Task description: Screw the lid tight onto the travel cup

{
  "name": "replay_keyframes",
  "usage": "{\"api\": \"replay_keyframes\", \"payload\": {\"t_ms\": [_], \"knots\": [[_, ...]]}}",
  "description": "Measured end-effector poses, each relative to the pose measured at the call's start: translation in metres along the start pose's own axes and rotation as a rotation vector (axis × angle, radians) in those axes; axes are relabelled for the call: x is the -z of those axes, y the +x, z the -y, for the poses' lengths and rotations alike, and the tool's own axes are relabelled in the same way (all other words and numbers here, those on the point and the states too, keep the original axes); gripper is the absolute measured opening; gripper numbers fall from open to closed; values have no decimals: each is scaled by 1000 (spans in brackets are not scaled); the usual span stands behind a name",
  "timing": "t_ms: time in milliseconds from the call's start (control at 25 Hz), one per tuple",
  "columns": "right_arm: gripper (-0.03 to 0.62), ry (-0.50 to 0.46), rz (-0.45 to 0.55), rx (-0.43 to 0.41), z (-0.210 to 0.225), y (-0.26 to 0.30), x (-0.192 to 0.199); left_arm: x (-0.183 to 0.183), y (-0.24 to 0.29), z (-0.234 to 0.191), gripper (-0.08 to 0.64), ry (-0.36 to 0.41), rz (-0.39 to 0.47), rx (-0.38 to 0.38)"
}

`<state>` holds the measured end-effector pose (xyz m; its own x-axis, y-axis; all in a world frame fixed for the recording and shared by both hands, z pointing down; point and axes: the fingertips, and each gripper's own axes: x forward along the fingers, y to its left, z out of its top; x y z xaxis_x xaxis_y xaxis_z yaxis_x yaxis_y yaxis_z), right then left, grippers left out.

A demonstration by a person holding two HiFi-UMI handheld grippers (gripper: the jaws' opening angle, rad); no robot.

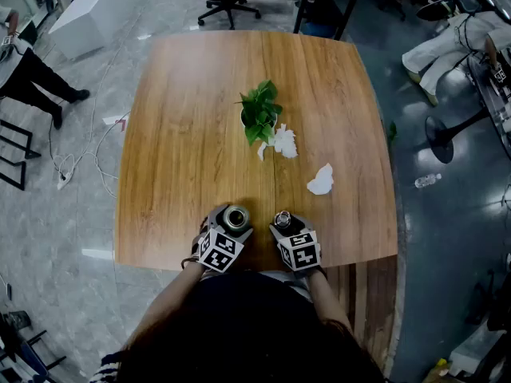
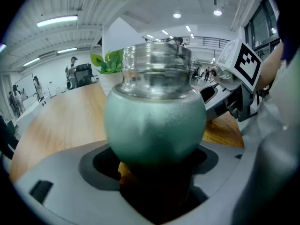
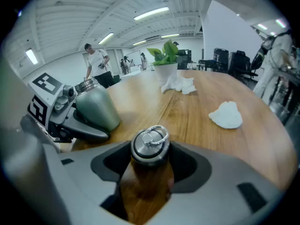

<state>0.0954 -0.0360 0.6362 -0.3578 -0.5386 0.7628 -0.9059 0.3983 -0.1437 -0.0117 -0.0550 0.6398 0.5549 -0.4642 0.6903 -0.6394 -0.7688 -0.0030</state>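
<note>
Left hand-held gripper [image 2: 154, 175] is clamped on the green cup [image 2: 154, 125], mouth uncovered, at the near edge of the tabletop [image 1: 184, 134]. Right hand-held gripper [image 3: 150, 161], jaws wide, grips the ringed metal lid [image 3: 150, 144] just right of the cup, apart from it. Plant [image 1: 260, 112] sits well beyond the cup; tissues [image 1: 321, 180] lie beyond it to the right.

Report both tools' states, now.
Left tool: closed, holding the travel cup.
Right tool: closed, holding the lid.
</note>
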Motion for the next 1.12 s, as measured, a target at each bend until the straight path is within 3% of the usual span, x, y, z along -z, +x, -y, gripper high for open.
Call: {"api": "replay_keyframes", "payload": {"t_ms": [640, 840, 1120], "knots": [[265, 6, 8, -22, 2, 1, -1, -3, 2, -2, 399, 12, 19, -10], [265, -89, 3, -14, 0, -5, -3, -3, 1, -1, 399, 22, 29, -15], [265, -70, 119, 18, 6, -46, -41, -5, -2, 0, 390, -11, 25, -3]]}}
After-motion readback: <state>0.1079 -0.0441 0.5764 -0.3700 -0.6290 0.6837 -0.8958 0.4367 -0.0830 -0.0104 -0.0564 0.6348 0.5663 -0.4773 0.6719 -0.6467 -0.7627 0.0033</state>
